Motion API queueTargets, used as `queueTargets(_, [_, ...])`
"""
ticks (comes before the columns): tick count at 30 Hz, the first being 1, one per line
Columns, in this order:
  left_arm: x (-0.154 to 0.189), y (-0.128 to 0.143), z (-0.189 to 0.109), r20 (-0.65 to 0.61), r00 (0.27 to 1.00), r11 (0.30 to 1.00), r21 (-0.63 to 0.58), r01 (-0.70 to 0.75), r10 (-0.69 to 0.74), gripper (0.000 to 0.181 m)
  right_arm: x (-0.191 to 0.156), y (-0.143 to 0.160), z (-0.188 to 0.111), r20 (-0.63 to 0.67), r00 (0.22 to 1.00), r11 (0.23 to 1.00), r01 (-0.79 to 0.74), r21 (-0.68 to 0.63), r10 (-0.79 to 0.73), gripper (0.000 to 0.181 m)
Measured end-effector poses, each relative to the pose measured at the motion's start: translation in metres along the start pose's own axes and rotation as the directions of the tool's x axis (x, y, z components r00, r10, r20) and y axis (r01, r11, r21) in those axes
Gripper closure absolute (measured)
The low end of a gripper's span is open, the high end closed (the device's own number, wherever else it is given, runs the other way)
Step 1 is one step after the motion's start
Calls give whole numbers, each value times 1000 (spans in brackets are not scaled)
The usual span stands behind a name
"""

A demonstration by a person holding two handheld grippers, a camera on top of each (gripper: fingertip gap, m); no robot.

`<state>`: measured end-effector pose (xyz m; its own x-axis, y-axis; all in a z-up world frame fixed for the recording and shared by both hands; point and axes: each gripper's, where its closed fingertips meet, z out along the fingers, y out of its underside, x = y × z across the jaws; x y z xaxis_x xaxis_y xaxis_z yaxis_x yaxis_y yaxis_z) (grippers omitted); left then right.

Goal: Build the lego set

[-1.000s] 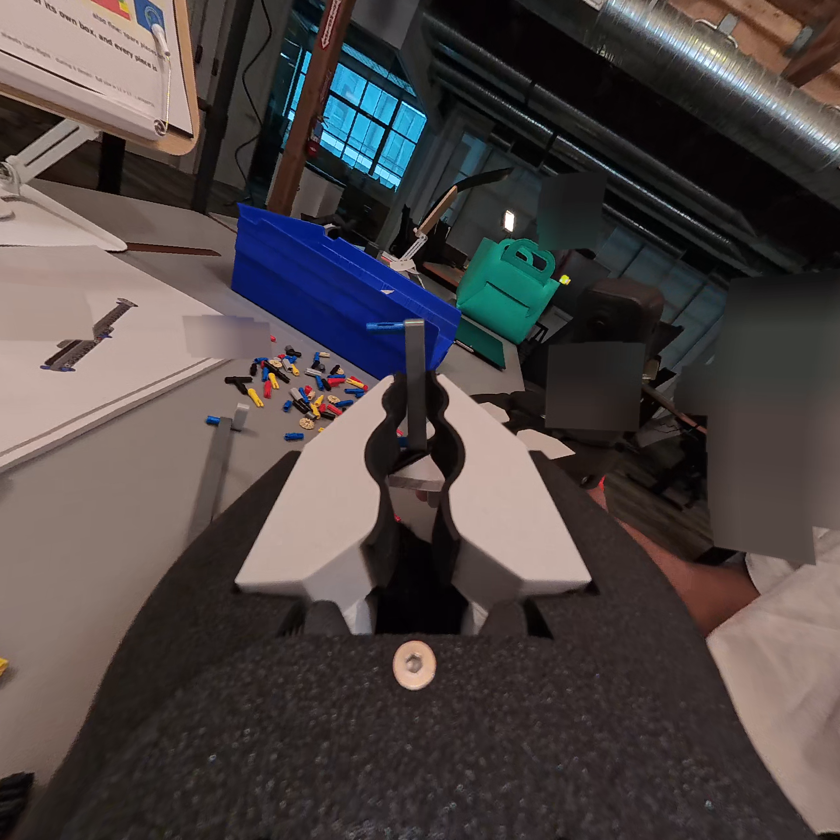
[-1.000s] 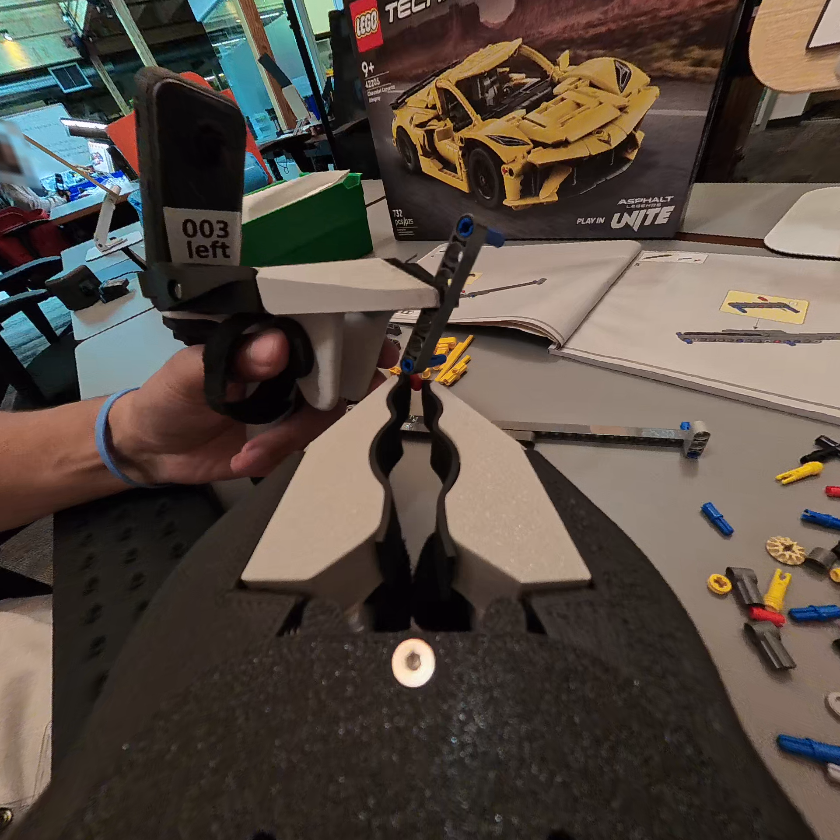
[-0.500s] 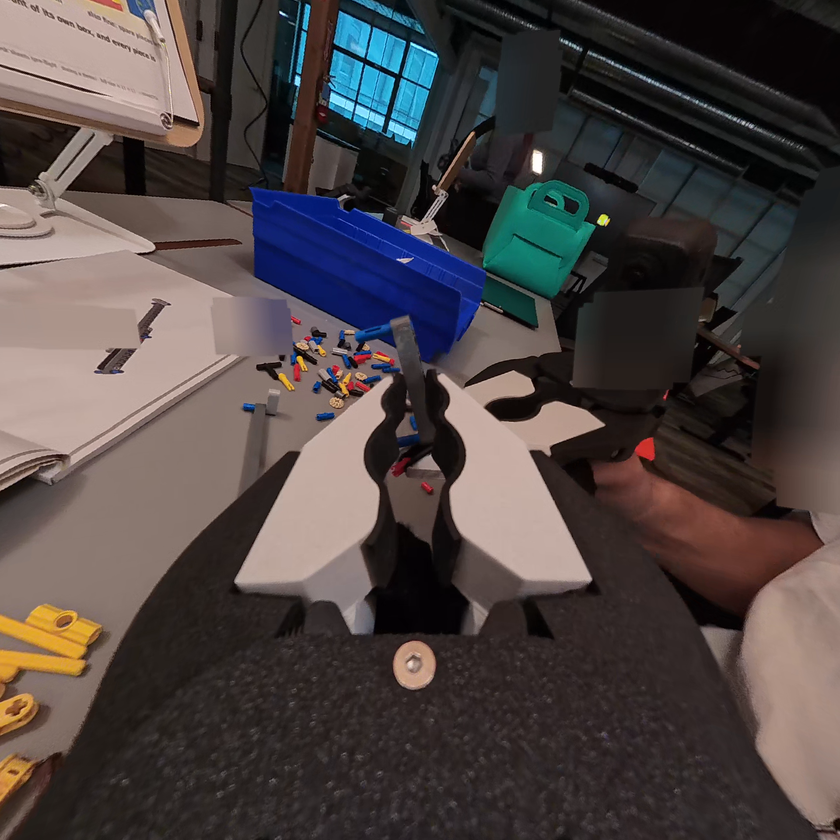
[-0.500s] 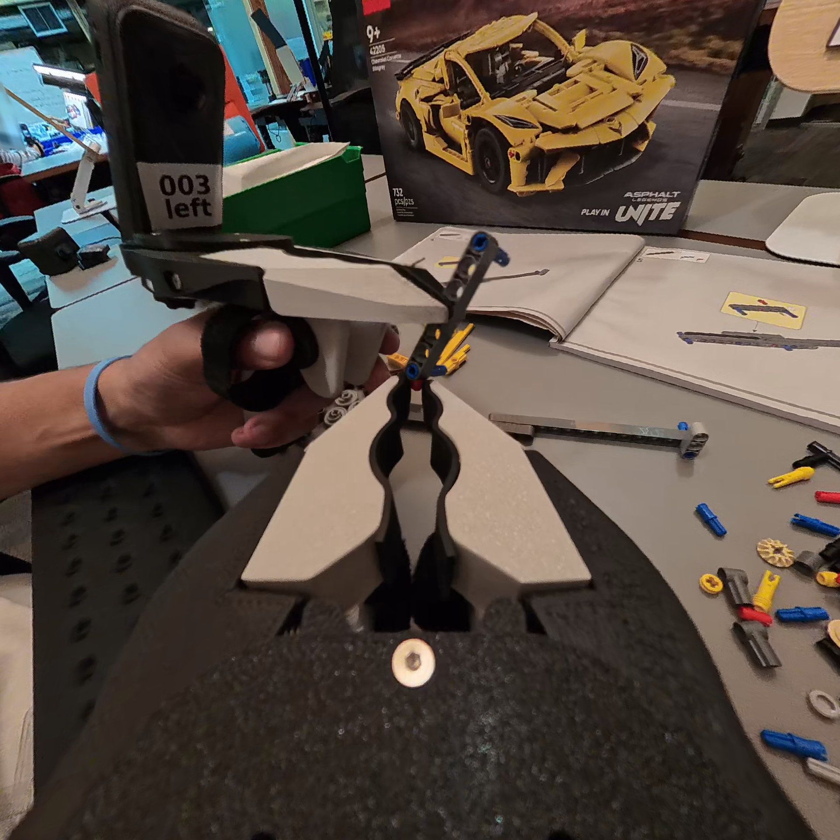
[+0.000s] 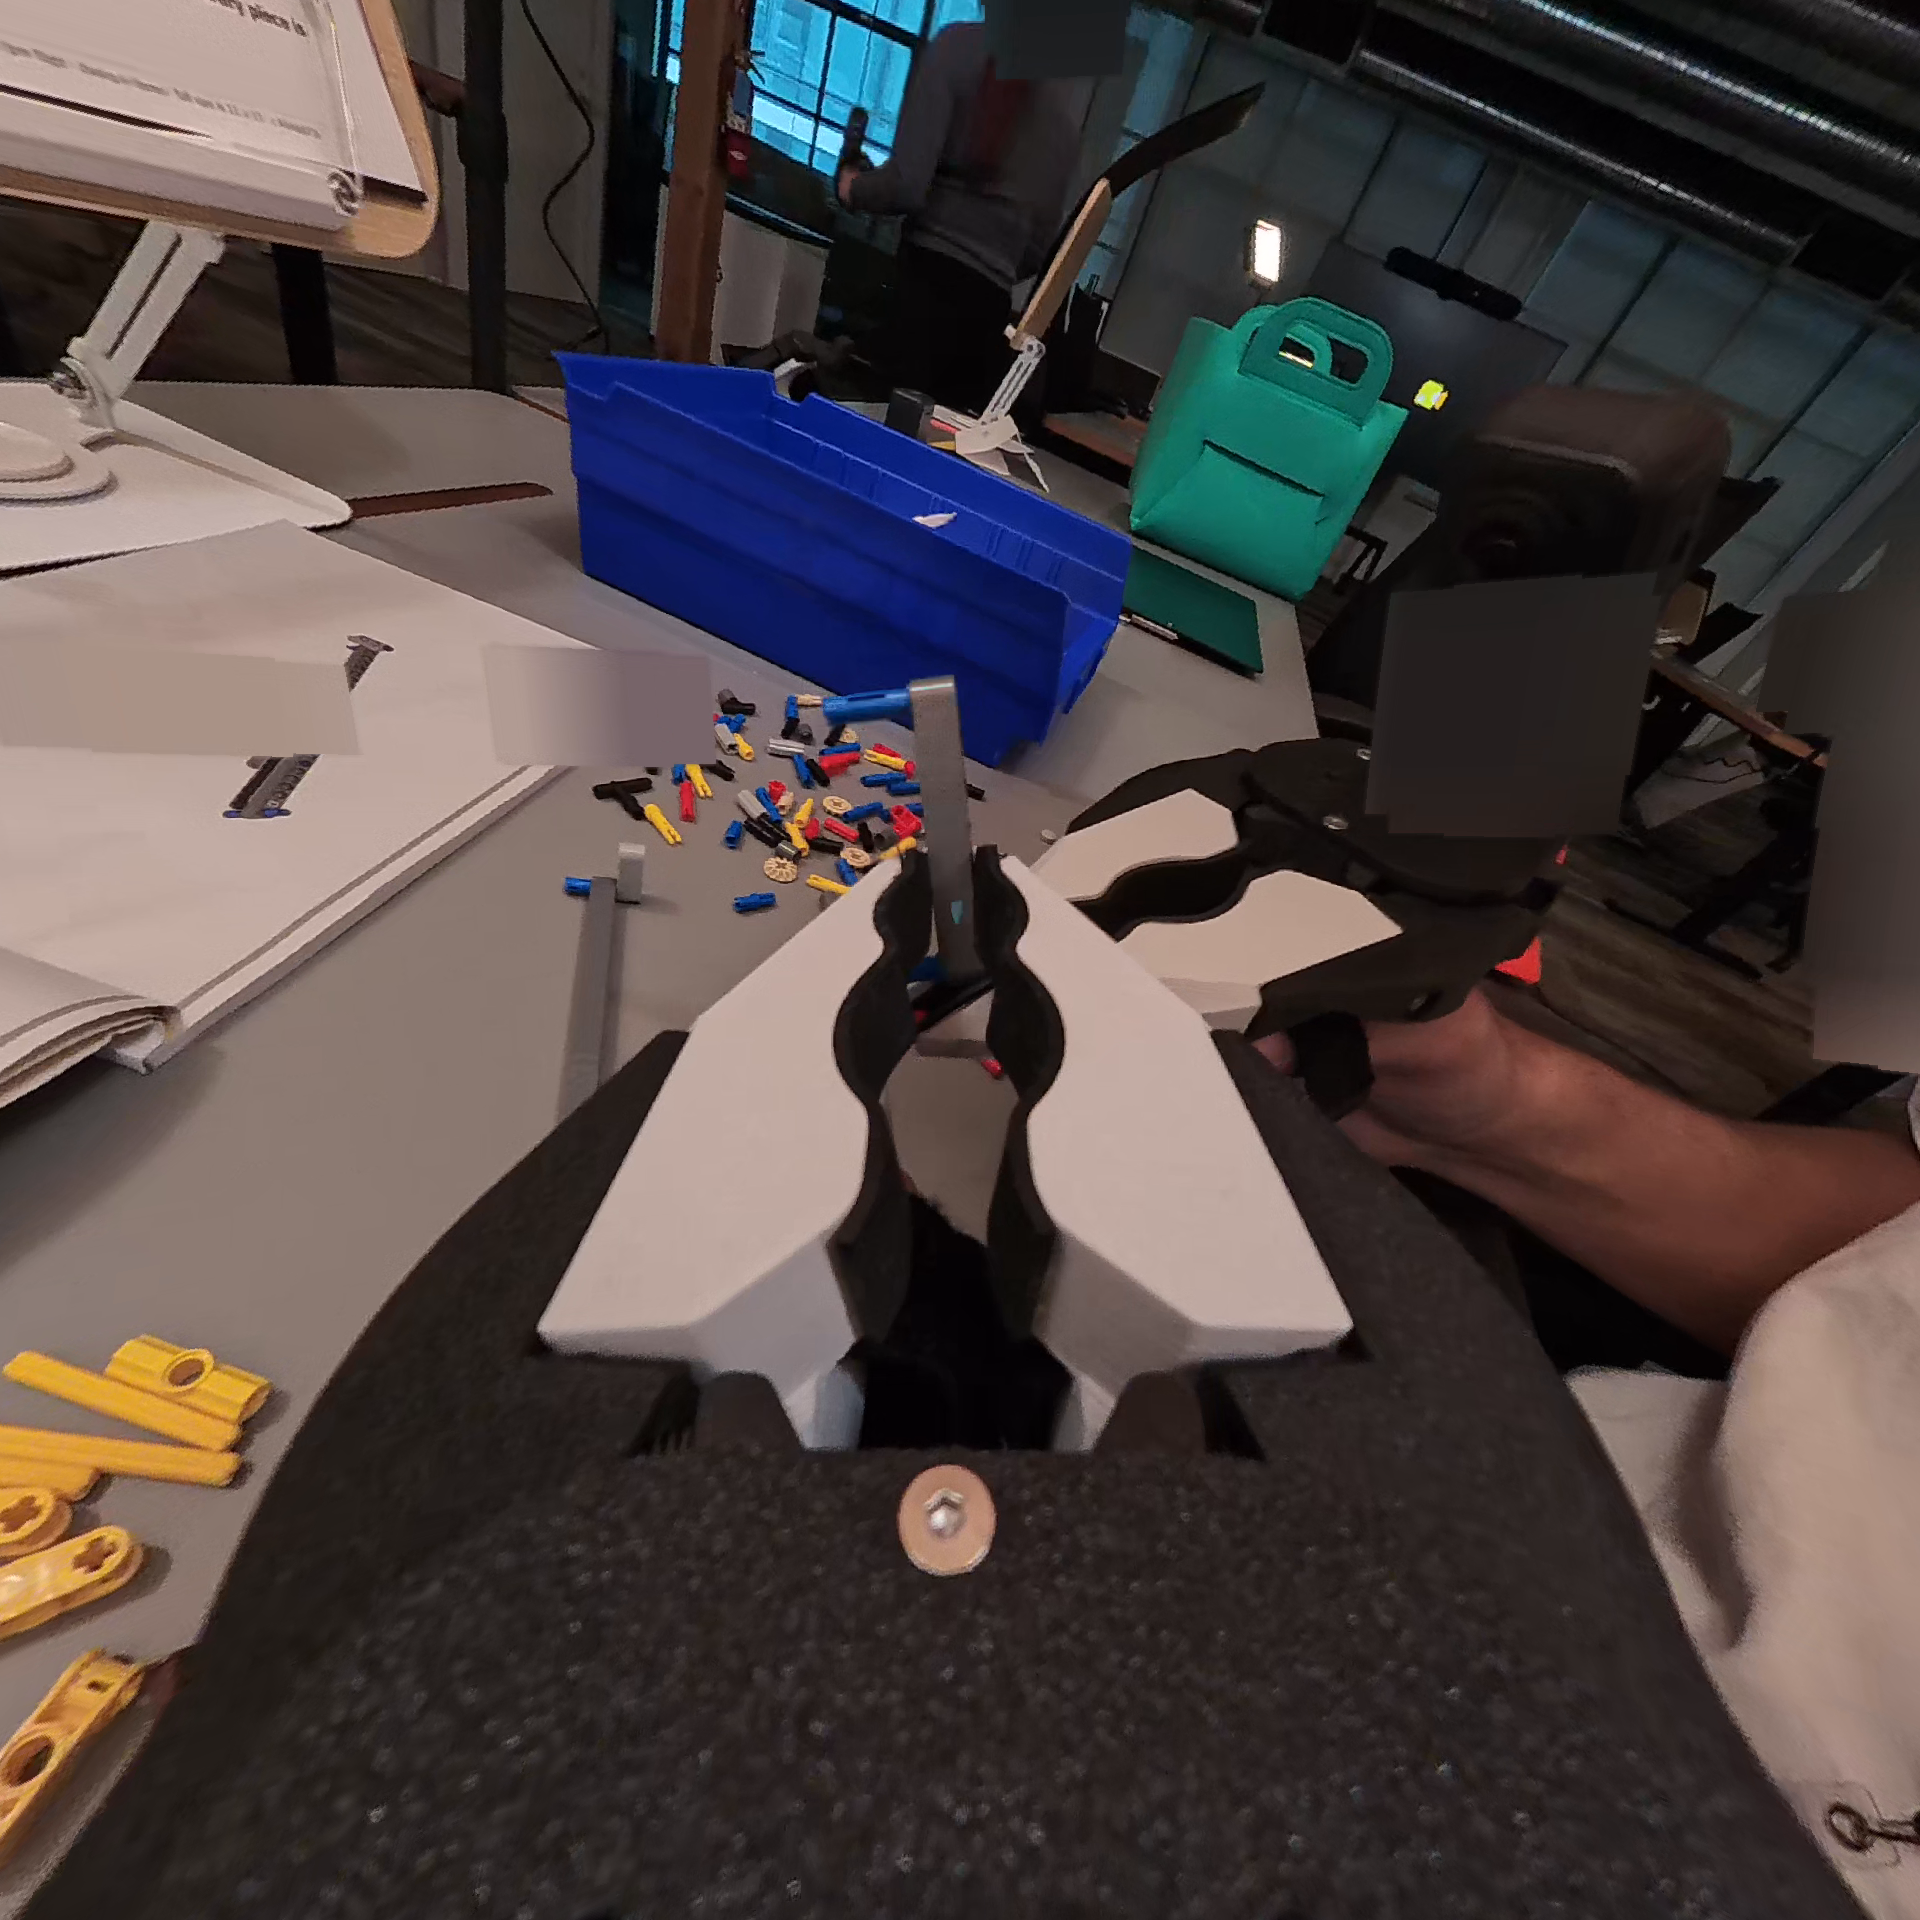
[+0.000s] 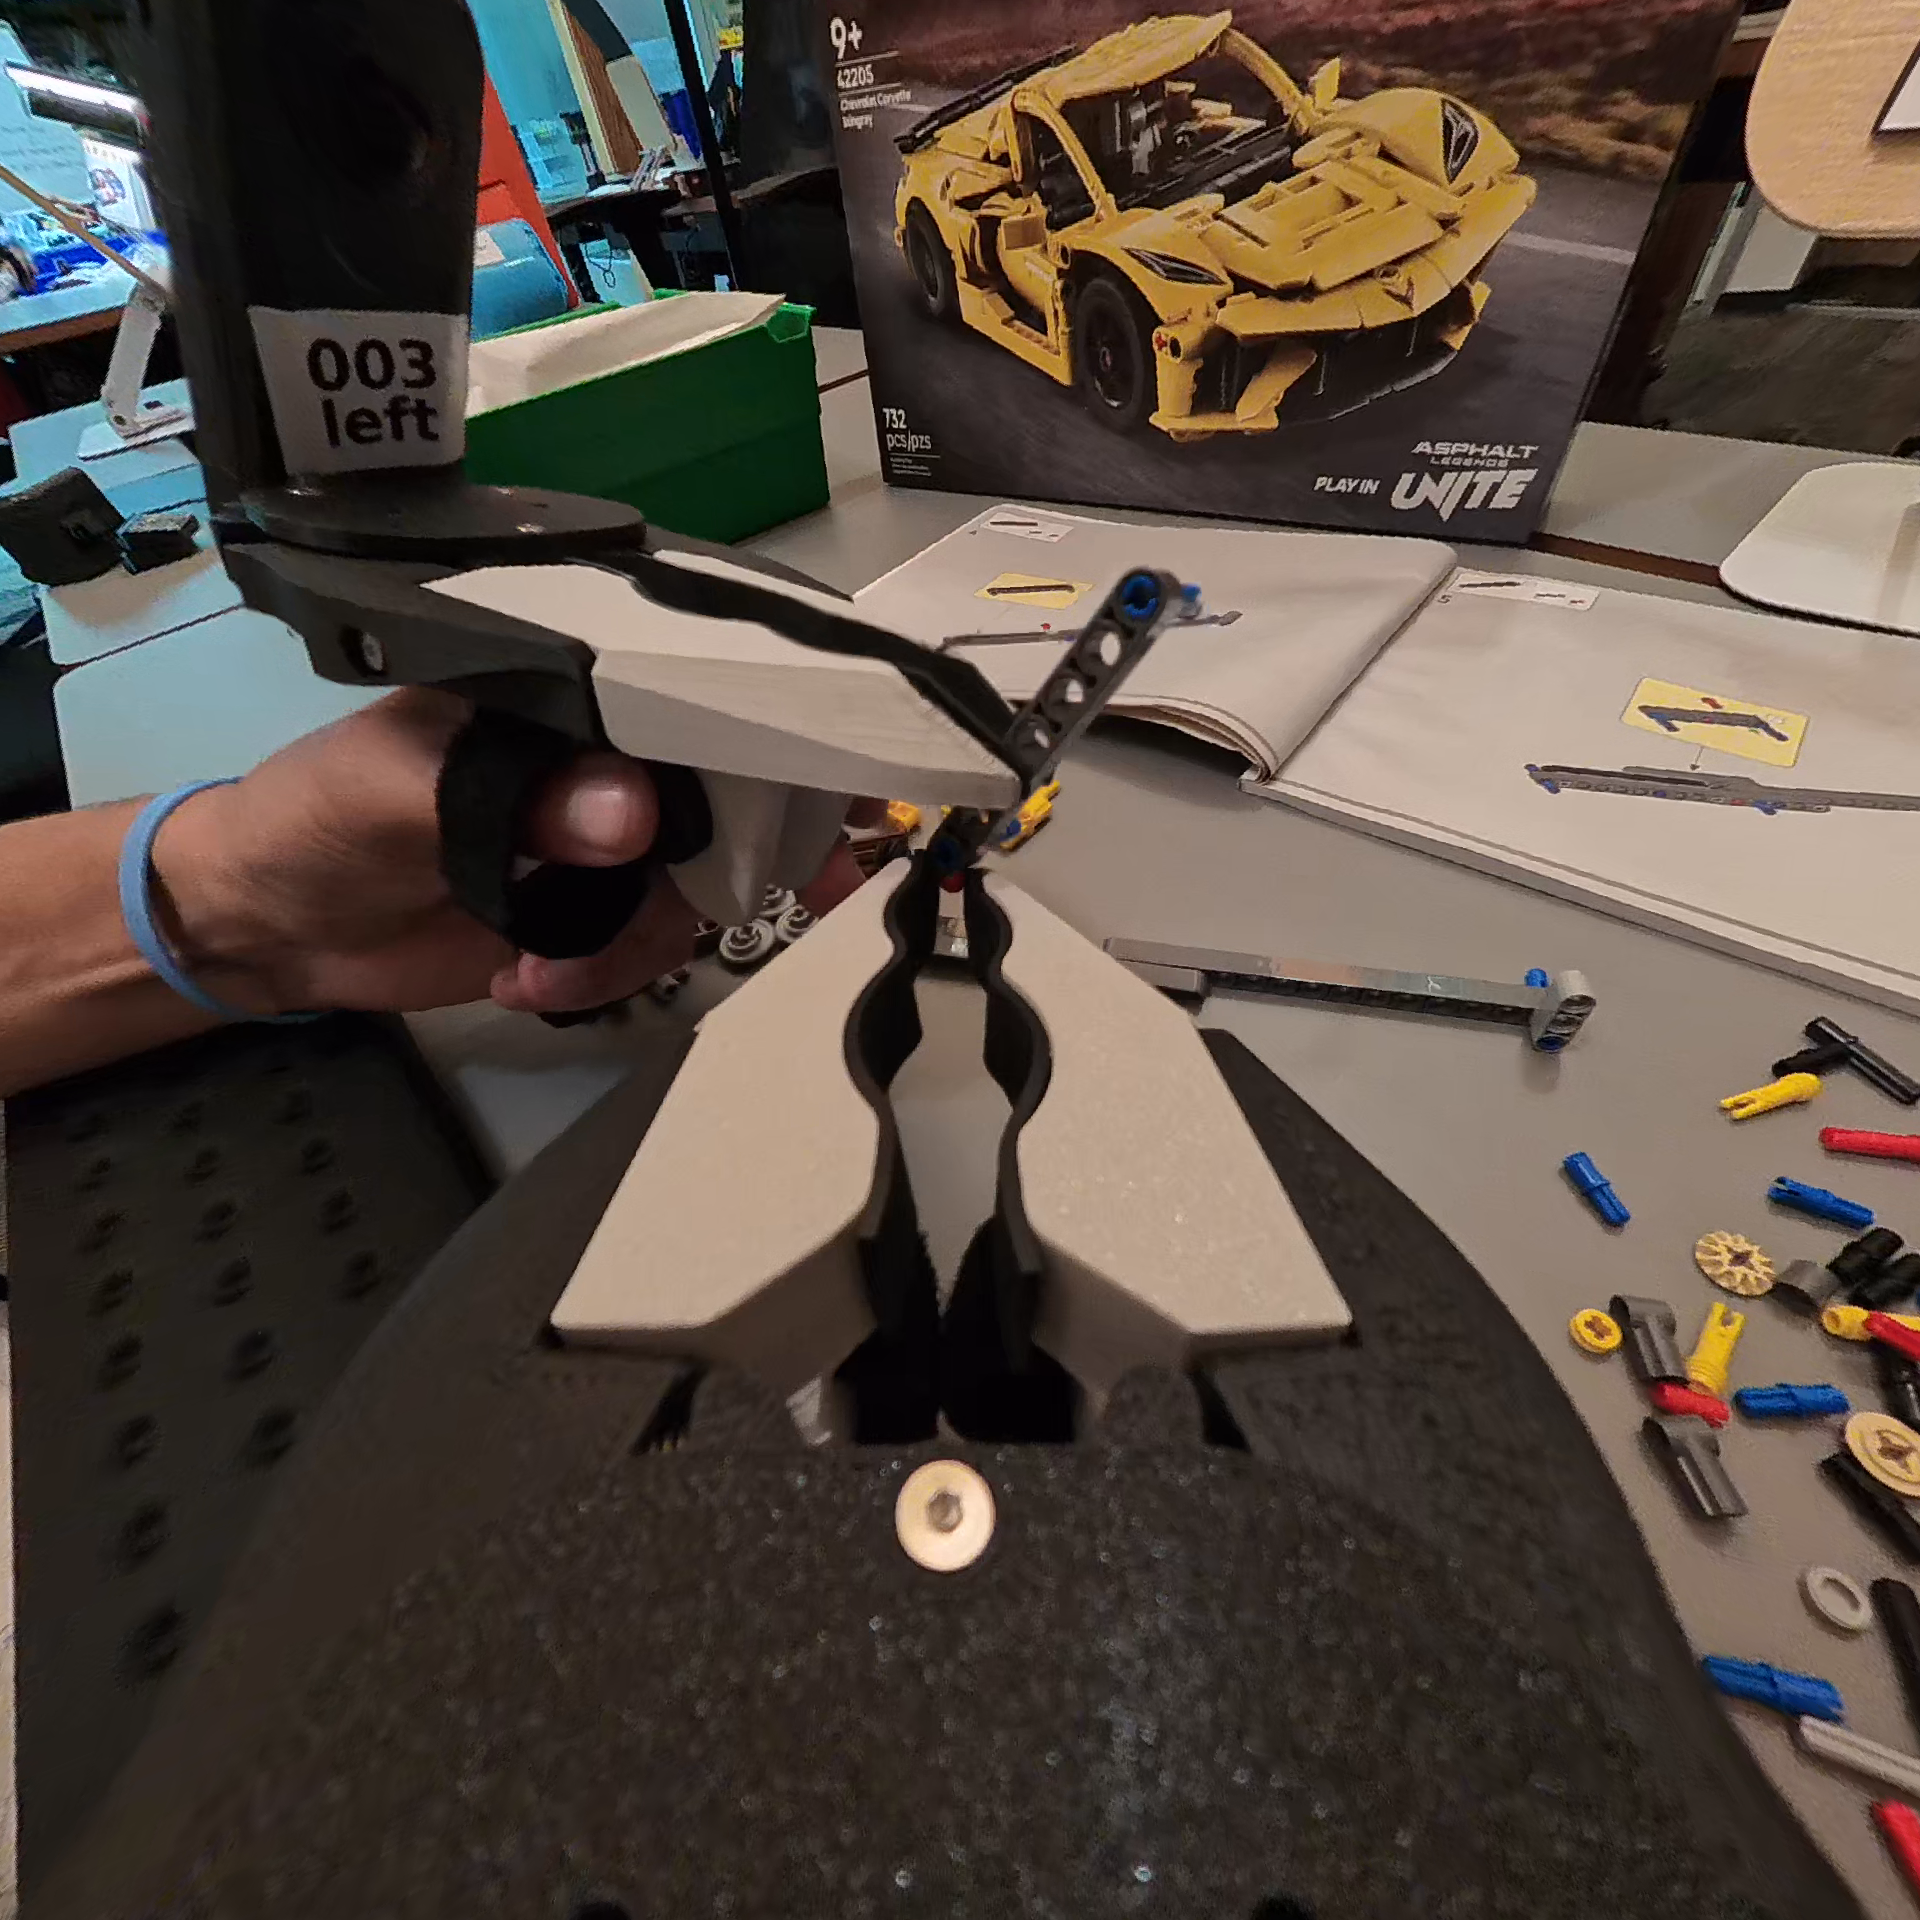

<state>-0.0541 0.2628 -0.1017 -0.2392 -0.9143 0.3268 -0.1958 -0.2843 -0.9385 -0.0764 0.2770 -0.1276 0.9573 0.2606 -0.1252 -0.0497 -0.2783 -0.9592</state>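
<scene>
1. Grey table [image 6: 1351,1143] in a workshop room carries everything here.
2. Left gripper [image 5: 951,883] has its fingers [image 5: 1101,1049] clamped on a dark grey beam [image 5: 940,800], which stands nearly upright above the tips with a blue pin [image 5: 862,707] in its top hole.
3. Right gripper [image 6: 940,883] has its fingers [image 6: 1122,1122] nearly together at the tips, pinching a small red piece [image 6: 948,883] at the lower end of the same beam; in the right wrist view the beam slants up to the right, out of the left gripper's tips.
4. A hand [image 6: 343,883] with a blue wristband holds the left gripper's handle.
5. Just beyond the grippers, a long grey beam [image 6: 1351,987] lies flat on the table.
6. Farther out, loose small pieces [image 5: 800,800] in blue, red, yellow and black are scattered near a blue bin [image 5: 831,540].
7. An open instruction booklet [image 6: 1558,748] lies behind, with the set's box [image 6: 1247,260] upright beyond it.
8. Yellow parts [image 5: 114,1423] lie at the left edge of the left wrist view.
</scene>
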Motion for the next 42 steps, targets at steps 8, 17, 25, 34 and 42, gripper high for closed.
queueTargets(8, [-31, -17, -16, 146, 989, 996, 82, -18, 5, 175, 22, -15, -13, -45, 992, 987, -110, 116, 115, 177])
queueTargets(17, [-28, -18, -9, 16, 981, 972, 139, 188, -192, 175, 31, -33, -28, -76, 992, 969, -83, 232, 103, 177])
queueTargets(25, [-21, -18, -7, 31, 995, 987, 132, 92, -97, 175, 29, -33, -28, -74, 994, 971, -56, 232, 75, 177])
queueTargets(34, [-37, -40, -26, -138, 924, 874, 299, 383, -358, 175, 32, -33, -28, -61, 993, 967, -86, 239, 103, 177])
queueTargets(42, [-42, -38, -25, -71, 944, 899, 290, 328, -322, 175, 31, -33, -28, -57, 993, 968, -87, 236, 103, 177])
